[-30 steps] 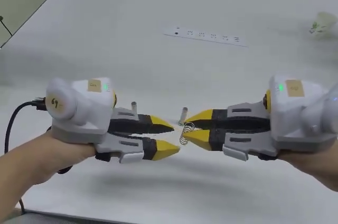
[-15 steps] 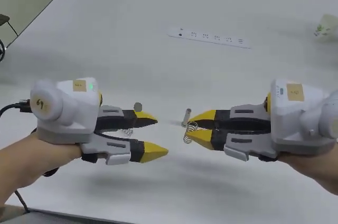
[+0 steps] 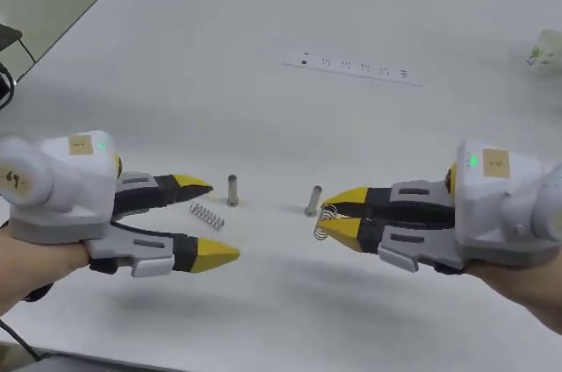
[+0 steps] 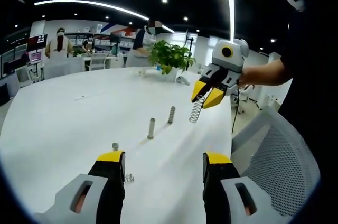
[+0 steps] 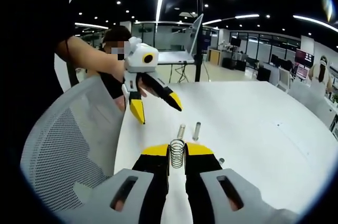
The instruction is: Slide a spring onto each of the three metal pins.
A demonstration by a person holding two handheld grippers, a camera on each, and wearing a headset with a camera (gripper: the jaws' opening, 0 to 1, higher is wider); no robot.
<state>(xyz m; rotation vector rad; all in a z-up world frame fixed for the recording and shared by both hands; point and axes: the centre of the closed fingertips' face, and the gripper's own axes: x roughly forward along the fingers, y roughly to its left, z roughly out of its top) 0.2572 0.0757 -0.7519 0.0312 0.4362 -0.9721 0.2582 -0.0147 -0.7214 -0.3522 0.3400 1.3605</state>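
My right gripper (image 3: 328,218) is shut on a small metal spring (image 3: 326,223), which hangs off its yellow tips just right of an upright metal pin (image 3: 313,200). The right gripper view has the spring (image 5: 177,160) standing upright between the jaws. A second pin (image 3: 233,189) stands to the left, with a loose spring (image 3: 206,214) lying beside it. My left gripper (image 3: 211,219) is open with nothing in it, its tips near that spring. The left gripper view shows three pins in a row: near (image 4: 115,146), middle (image 4: 151,128) and far (image 4: 171,114).
A white power strip (image 3: 351,67) lies far back on the white table (image 3: 219,56). A cup (image 3: 546,46) stands at the far right edge. A mesh chair (image 4: 280,155) is beside the table, and people sit at desks in the background.
My left gripper has pulled back to the left and opened wider, uncovering the loose spring and the left pin. The right gripper stays by the right pin with its spring.
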